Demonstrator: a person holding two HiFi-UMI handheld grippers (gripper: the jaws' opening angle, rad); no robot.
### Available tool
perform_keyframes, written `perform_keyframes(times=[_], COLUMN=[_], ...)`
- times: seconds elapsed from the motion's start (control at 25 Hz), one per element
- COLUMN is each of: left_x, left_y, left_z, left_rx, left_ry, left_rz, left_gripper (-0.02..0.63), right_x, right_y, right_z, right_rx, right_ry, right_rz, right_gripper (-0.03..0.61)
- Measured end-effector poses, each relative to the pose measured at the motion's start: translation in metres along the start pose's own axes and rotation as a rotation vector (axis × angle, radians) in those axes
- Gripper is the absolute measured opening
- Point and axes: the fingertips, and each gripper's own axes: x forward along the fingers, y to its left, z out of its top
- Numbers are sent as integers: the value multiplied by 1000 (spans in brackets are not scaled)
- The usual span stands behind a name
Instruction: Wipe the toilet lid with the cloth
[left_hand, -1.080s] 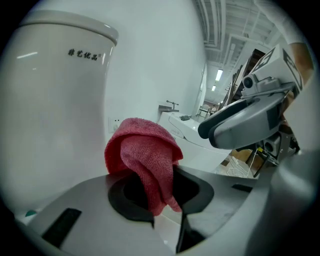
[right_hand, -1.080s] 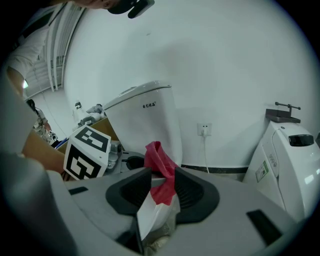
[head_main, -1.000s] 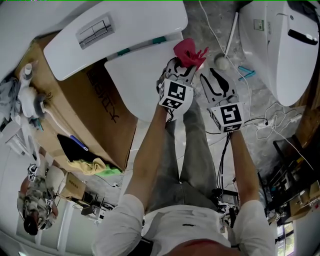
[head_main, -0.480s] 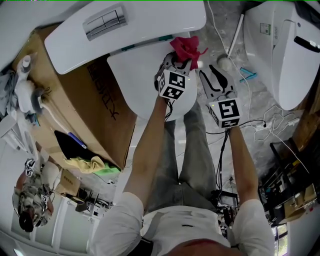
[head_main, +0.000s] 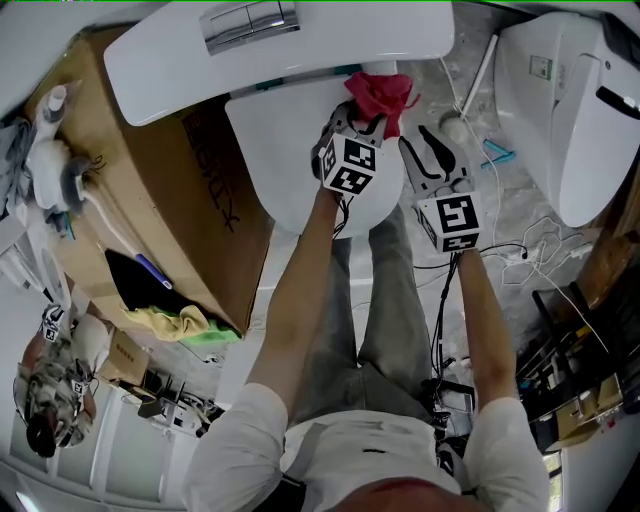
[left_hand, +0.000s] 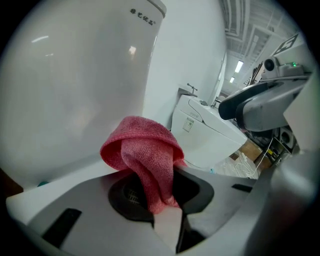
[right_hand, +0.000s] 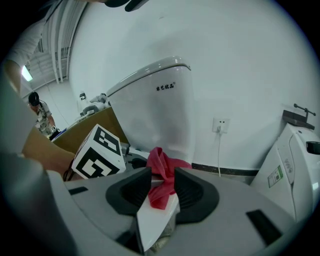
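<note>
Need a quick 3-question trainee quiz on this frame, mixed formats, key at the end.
1. True or false: the toilet lid is raised.
2. Which claw grips the red cloth? A: left claw. B: right claw. C: neither.
3. Fill in: the flush buttons sit on top of the ____.

Key: 1 false, the lid is down. 2 A. 3 tank.
</note>
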Motion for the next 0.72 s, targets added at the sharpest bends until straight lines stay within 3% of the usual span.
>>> perform_keyframes(times=[0.72], left_x=[-51], left_y=[55], left_z=[-34], left_rx=[-82], left_ry=[-15], left_rz=[82], left_gripper=[107], right_x=[24], right_y=[49], right_z=[9], right_rx=[-58], right_ry=[25], right_rz=[50], right_gripper=[141])
